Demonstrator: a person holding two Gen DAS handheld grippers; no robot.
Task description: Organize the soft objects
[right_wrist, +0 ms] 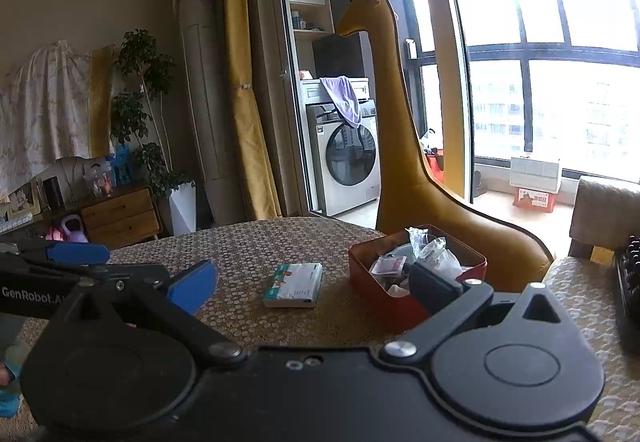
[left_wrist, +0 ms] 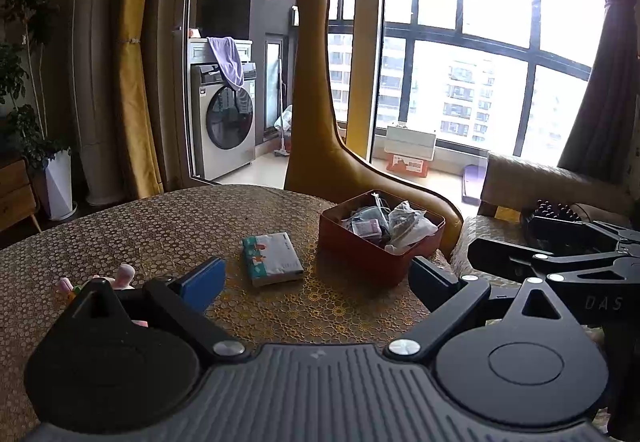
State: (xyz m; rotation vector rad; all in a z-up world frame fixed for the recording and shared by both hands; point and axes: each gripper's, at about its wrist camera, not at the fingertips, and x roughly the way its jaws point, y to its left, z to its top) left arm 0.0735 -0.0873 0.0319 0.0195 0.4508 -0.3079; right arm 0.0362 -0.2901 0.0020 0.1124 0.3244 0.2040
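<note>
A soft tissue pack (left_wrist: 272,258) with a teal printed end lies flat on the patterned table (left_wrist: 160,226); it also shows in the right wrist view (right_wrist: 294,285). A red box (left_wrist: 380,238) full of plastic-wrapped items stands to its right, and shows in the right wrist view (right_wrist: 416,274) too. A small pink plush toy (left_wrist: 120,277) lies at the left, partly hidden by my left finger. My left gripper (left_wrist: 320,278) is open and empty, just short of the pack. My right gripper (right_wrist: 316,288) is open and empty, with the pack between its fingers' line of sight.
A tall yellow giraffe figure (left_wrist: 316,89) stands behind the table's far edge. A cushioned seat (left_wrist: 552,181) and a dark beaded object (left_wrist: 556,213) are at the right. The right gripper's body (left_wrist: 560,262) shows beside the left one. A washing machine (right_wrist: 348,157) stands beyond.
</note>
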